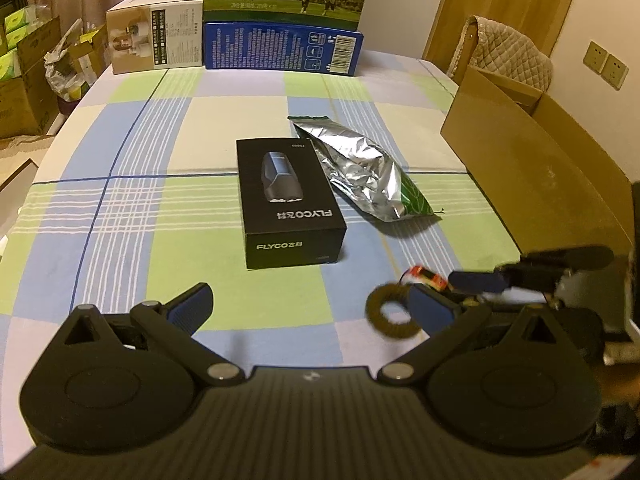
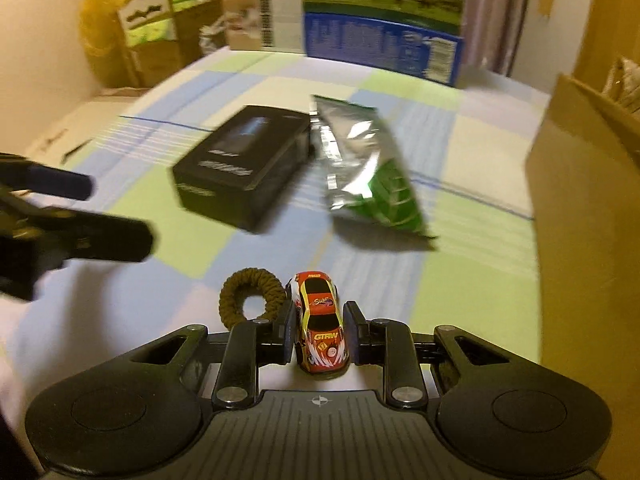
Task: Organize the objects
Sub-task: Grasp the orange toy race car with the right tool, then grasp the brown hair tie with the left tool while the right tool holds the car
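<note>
Left wrist view: left gripper (image 1: pixel 310 312) jaws wide apart, nothing between, hovering over near edge of checked tablecloth (image 1: pixel 132 216). Black FLYCO box (image 1: pixel 290 204) lying flat mid-table, silver-green foil bag (image 1: pixel 360 170) just beside its right side. Brown hair tie (image 1: pixel 394 312) near the near edge, partly behind left gripper's right finger. Right gripper (image 1: pixel 444 288) coming in from right edge, blurred, toy car (image 1: pixel 428 276) between its pads. Open cardboard carton (image 1: pixel 532 168) at right edge. Blue milk carton (image 1: pixel 284 50) and white box (image 1: pixel 156 38) along far edge. Right wrist view: right gripper (image 2: pixel 320 336) clamped on toy car (image 2: pixel 320 328), pads on both sides, car nose pointing at camera. Hair tie (image 2: pixel 252 300) just left of car, touching or nearly, cannot tell. Black box (image 2: pixel 244 164) and foil bag (image 2: pixel 368 172) beyond, blurred. Left gripper (image 2: pixel 92 212) at left, jaws apart. Cardboard carton (image 2: pixel 580 208) at right edge.
</note>
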Demonstrator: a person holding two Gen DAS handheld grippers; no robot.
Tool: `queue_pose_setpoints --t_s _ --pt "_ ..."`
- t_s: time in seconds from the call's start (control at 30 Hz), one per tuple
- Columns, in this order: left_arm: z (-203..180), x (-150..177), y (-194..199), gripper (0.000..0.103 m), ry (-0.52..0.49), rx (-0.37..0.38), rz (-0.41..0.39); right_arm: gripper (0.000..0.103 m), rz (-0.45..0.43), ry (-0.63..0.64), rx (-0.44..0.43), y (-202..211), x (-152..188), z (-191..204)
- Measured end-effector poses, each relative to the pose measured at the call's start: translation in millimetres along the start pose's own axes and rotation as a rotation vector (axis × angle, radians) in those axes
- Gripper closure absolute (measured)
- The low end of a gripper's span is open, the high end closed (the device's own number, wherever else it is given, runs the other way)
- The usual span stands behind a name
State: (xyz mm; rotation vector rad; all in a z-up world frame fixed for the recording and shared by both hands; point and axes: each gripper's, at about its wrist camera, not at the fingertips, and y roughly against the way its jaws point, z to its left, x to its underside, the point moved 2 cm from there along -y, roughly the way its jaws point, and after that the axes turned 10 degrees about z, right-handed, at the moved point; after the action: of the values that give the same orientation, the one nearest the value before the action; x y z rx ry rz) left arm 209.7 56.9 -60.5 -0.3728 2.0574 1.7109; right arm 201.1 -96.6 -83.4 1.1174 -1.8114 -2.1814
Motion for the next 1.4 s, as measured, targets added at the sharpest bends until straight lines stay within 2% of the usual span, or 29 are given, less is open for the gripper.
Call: queue_pose_setpoints --t_s 0.43,0.5,0.67,0.77,0.8,1.0,1.17,1.23,1.33,1.4 --pt "-3.4 5.1 -3.1 0.001 0.0 0.003 0.015 0.078 -0.024 0.135 0.019 -8.8 16.9 10.1" --pt "-4.7 5.3 -4.2 0.001 -0.005 0.0 0.019 0.078 -0.02 0.121 0.014 -7.2 18.0 6.3" --pt "-11.9 7.4 -12.8 0.003 -0.026 -0.006 0.038 0.079 -0.025 0.022 0.1 1.0 23.0 -16.4" --pt "-20.0 10.3 -22.5 0.01 -0.046 -0.007 0.058 0.079 -0.014 -0.058 0.109 4.7 28.0 -31.2" --pt "-23.2 11.4 -26.5 0.015 -0.054 -0.005 0.068 0.079 -0.01 -0.069 0.115 4.4 30.1 -34.3" --pt "-46.7 15.9 -45.3 0.034 -0.15 0.005 0.089 0.078 -0.023 -0.068 0.112 5.7 35.9 -37.9" --pt "-61.1 18.1 -56.1 0.042 -0.24 0.017 0.084 0.078 -0.027 -0.081 0.098 6.7 37.9 -39.9" --pt "-65.6 18.8 -59.3 0.048 -0.269 0.022 0.083 0.078 -0.028 -0.081 0.098 6.6 38.0 -39.9" --pt "-72.6 21.6 -64.4 0.059 -0.322 -0.005 0.086 0.078 -0.028 -0.085 0.095 7.1 37.7 -40.8" --pt "-74.3 22.9 -63.9 0.063 -0.339 -0.014 0.075 0.078 -0.027 -0.087 0.095 6.7 37.8 -40.7"
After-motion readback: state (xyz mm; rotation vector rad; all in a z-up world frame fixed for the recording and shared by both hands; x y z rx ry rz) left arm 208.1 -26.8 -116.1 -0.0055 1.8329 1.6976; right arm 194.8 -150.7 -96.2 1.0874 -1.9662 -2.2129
